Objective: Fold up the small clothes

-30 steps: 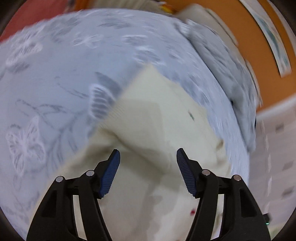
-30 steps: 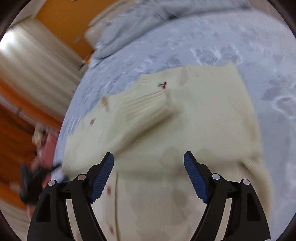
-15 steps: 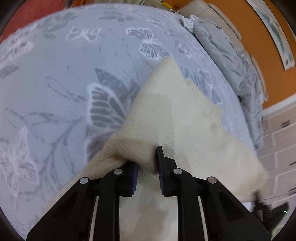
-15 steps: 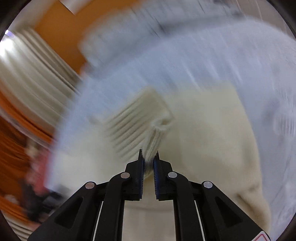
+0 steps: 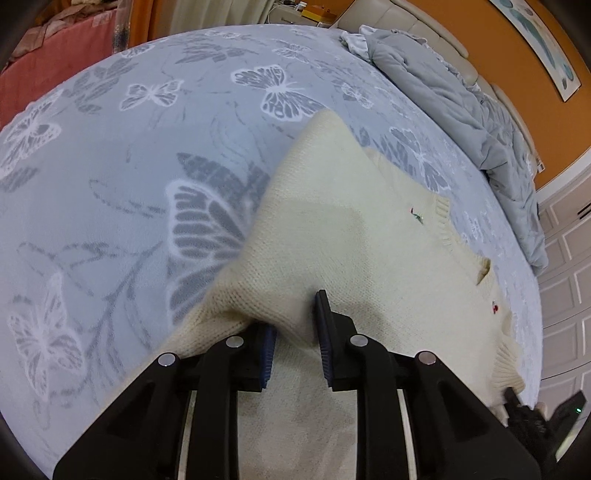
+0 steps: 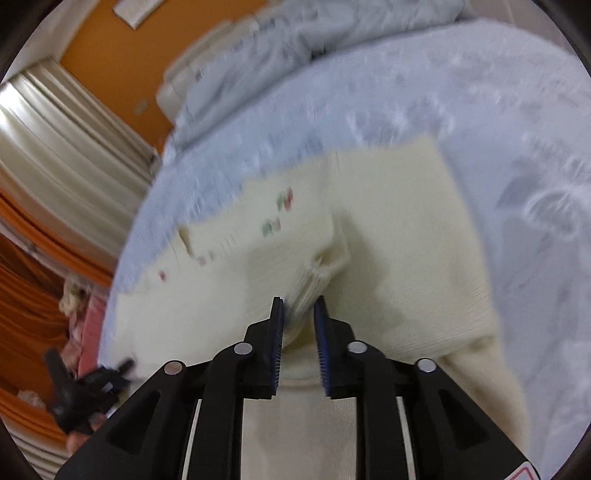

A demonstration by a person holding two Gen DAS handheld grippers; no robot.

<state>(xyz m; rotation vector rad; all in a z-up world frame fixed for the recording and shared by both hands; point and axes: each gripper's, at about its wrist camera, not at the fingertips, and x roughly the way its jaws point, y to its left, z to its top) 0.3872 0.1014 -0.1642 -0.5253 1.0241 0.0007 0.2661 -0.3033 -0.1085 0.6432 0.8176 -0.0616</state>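
Observation:
A small cream knit sweater [image 5: 354,236] with tiny red and green cherry marks lies on a grey-blue butterfly-print bedspread [image 5: 110,166]. My left gripper [image 5: 293,325] is shut on a bunched fold of the sweater's knit near its left side. In the right wrist view the sweater [image 6: 399,229] is blurred by motion. My right gripper [image 6: 299,314] is shut on a ribbed fold of the sweater. The other gripper shows at the lower right edge of the left wrist view [image 5: 532,417] and at the lower left of the right wrist view [image 6: 81,387].
A crumpled grey quilt [image 5: 454,103] lies along the far side of the bed by a padded headboard [image 5: 406,26]. An orange wall [image 5: 524,74], a framed picture [image 5: 535,40] and cream curtains [image 6: 55,140] stand around the bed. A pink cloth [image 5: 55,62] lies at the left.
Both grippers went from open above the sweater to shut on folds of it. Since half a second ago both have lifted and drawn the knit a little; the right view is still moving.

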